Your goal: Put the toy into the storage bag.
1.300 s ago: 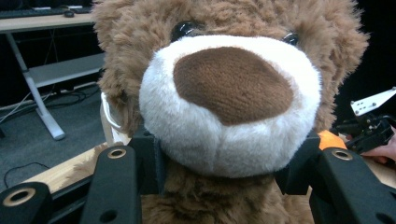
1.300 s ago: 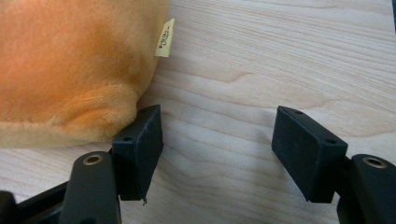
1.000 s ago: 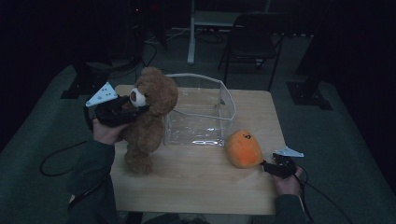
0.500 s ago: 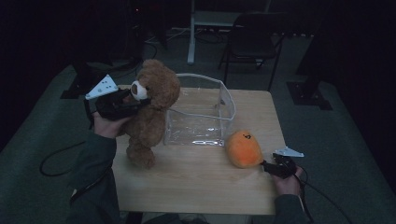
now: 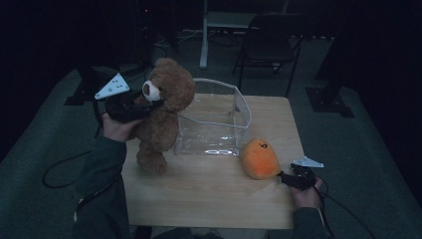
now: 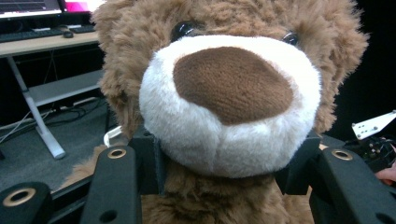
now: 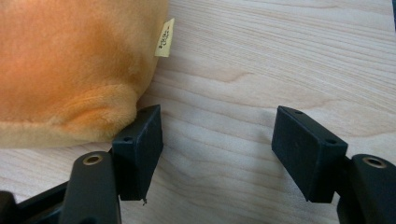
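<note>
A brown teddy bear [image 5: 164,114] hangs upright at the table's left, its feet near the tabletop. My left gripper [image 5: 139,105] is shut on the bear's neck just under its white muzzle [image 6: 229,102]; the black jaws press in from both sides. An orange plush [image 5: 259,159] lies on the table at the right, with a small label [image 7: 164,38] on its side. My right gripper [image 5: 283,177] rests low on the table just right of the orange plush, open, with bare wood between its jaws; its left pad [image 7: 140,149] touches the plush's edge.
A clear plastic box [image 5: 214,119] stands open on the wooden table [image 5: 209,199] between the bear and the orange plush. A dark chair [image 5: 268,45] and a desk frame stand behind the table. The far hand's gripper [image 6: 373,140] shows at the right of the left gripper view.
My left gripper has lifted the teddy bear slightly higher, its feet rising off the table. The right gripper and the orange plush have stayed in place.
</note>
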Demonstrator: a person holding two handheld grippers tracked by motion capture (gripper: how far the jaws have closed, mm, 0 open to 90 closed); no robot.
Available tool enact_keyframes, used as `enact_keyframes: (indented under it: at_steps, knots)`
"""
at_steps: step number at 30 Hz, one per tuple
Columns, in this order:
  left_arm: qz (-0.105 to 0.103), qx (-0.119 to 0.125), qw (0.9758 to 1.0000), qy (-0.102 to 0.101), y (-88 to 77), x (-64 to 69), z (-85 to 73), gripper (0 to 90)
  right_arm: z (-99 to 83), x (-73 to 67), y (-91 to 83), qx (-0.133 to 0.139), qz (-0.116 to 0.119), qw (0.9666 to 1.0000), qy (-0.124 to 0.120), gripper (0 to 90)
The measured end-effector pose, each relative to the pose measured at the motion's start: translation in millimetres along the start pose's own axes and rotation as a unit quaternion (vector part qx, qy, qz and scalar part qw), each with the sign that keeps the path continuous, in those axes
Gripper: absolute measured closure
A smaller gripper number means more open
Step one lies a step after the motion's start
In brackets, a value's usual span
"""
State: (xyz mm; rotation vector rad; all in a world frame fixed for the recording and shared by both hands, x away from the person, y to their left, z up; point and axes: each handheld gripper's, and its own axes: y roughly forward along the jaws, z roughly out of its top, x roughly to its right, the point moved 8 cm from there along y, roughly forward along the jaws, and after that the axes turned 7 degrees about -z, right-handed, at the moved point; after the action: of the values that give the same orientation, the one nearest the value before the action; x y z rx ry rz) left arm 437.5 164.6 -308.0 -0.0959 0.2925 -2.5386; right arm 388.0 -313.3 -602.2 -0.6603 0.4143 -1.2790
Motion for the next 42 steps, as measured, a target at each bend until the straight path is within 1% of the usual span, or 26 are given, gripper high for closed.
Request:
enact_keyframes:
  at_steps: [2, 8, 21, 30, 34, 38, 42]
  knots:
    - [0.001, 0.001, 1.0, 0.001, 2.8, -2.4, 5.9, 46.3, 0.0, 0.0, 0.0, 0.0, 0.0, 1.0, 0.0, 32.9]
    - [-0.001, -0.001, 1.0, 0.008, 6.5, -5.5, 12.8, 46.2, 0.0, 0.0, 0.0, 0.0, 0.0, 1.0, 0.0, 32.9]
    - [-0.001, 0.003, 1.0, 0.004, 10.1, -12.8, 23.6, 46.2, 0.0, 0.0, 0.0, 0.0, 0.0, 1.0, 0.0, 32.9]
    - [-0.002, 0.004, 1.0, 0.008, 12.7, -14.7, 33.3, 46.2, 0.0, 0.0, 0.0, 0.0, 0.0, 1.0, 0.0, 32.9]
    - [-0.001, 0.004, 0.9999, 0.01, 15.8, -16.9, 39.3, 46.2, 0.0, 0.0, 0.0, 0.0, 0.0, 1.0, 0.0, 32.9]
    - [-0.004, 0.008, 0.9999, 0.008, 18.3, -18.2, 45.7, 46.2, 0.0, 0.0, 0.0, 0.0, 0.0, 1.0, 0.0, 32.8]
    - [0.0, 0.003, 0.9999, 0.013, 21.5, -19.5, 49.8, 46.2, 0.0, 0.0, 0.0, 0.0, 0.0, 1.0, -0.001, 32.8]
